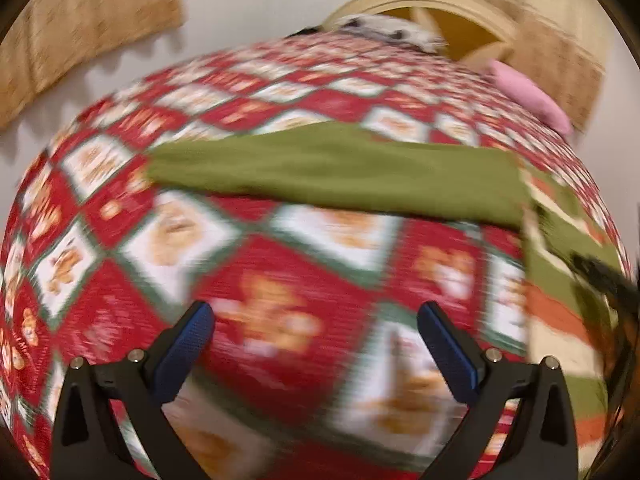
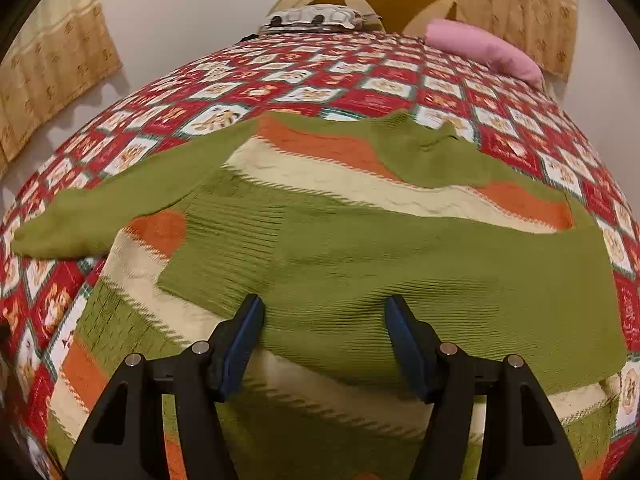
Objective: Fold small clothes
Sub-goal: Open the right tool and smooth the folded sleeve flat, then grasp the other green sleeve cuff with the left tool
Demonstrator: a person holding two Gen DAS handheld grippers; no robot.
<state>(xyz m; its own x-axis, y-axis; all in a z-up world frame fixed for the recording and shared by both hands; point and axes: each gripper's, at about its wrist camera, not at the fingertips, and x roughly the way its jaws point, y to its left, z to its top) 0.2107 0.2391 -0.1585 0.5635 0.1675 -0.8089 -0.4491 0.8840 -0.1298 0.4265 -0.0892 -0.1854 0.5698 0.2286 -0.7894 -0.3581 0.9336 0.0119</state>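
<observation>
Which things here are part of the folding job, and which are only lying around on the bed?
Part of the job:
- green striped sweater
- its outstretched sleeve
- left gripper, open above the bedspread
- right gripper, open, fingers at the sweater's folded part

Only lying about:
- pink pillow
- patterned pillow
- red patchwork bedspread
- curtains

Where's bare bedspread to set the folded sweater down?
Free: the quilt between the sweater and the headboard-end pillows, and the near-left stretch below the outstretched sleeve under the open left gripper. Crowded: the middle and right, covered by the sweater, with the open right gripper over it; pink pillow takes the far-right corner.
</observation>
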